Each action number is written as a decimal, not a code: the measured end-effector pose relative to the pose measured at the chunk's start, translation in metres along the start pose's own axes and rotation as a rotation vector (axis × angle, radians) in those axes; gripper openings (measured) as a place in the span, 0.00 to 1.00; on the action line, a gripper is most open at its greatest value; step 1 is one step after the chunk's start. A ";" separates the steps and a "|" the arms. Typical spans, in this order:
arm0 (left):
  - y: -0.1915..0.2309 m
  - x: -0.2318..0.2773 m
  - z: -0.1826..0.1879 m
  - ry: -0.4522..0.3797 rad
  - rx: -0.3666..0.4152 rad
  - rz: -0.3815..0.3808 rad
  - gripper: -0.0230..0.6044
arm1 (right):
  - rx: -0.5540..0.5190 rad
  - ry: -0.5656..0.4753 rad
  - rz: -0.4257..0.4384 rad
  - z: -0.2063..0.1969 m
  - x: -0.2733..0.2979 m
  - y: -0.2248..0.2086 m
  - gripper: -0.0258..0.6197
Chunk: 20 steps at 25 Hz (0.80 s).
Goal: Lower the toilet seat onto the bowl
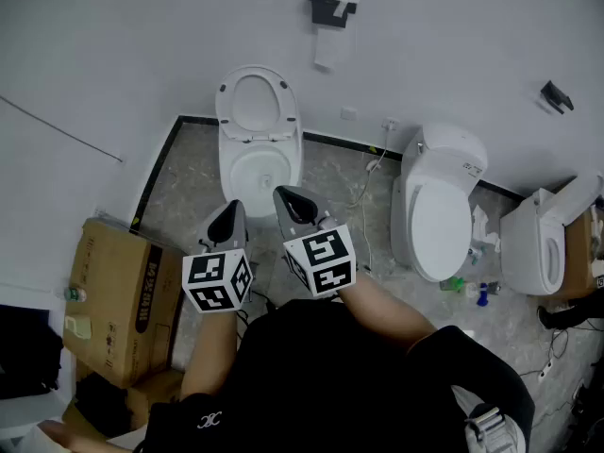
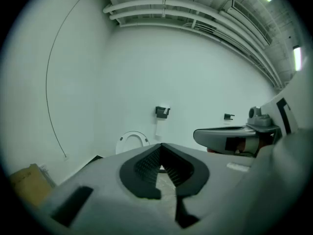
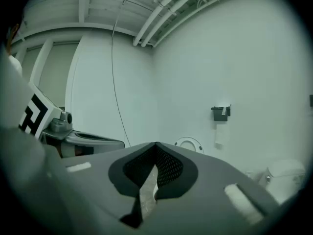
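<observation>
A white toilet stands against the far wall with its seat point(image 1: 255, 100) raised upright above the open bowl point(image 1: 261, 170). Both grippers hover in front of the bowl, not touching it. The left gripper point(image 1: 230, 213) points at the bowl's near rim, and its jaws are shut with nothing between them. The right gripper point(image 1: 287, 197) sits just right of it, also shut and empty. In the left gripper view the raised seat point(image 2: 132, 142) shows beyond the closed tips of the left gripper point(image 2: 160, 147). In the right gripper view the seat point(image 3: 190, 143) lies past the right gripper point(image 3: 155, 145).
A second toilet point(image 1: 442, 206) with its lid down stands to the right, and a third toilet point(image 1: 543, 239) further right. A cardboard box point(image 1: 118, 295) sits at the left. A paper holder point(image 1: 332, 8) hangs on the wall. Small bottles point(image 1: 477, 293) and a cable point(image 1: 363, 196) lie on the floor.
</observation>
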<state>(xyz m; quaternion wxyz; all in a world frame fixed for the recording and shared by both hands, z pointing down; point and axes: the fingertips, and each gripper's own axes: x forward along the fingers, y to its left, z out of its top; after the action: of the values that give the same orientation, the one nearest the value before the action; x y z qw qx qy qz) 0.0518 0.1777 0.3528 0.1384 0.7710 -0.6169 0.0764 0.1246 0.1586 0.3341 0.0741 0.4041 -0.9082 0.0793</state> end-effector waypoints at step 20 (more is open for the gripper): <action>0.027 -0.010 -0.005 0.005 -0.015 -0.011 0.05 | 0.048 0.004 -0.018 -0.003 0.013 0.018 0.05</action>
<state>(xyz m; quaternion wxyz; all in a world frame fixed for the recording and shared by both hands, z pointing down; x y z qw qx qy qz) 0.0234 0.1831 0.3579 0.1461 0.7730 -0.6129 0.0733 0.1025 0.1619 0.3381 0.0669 0.4139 -0.9022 0.1012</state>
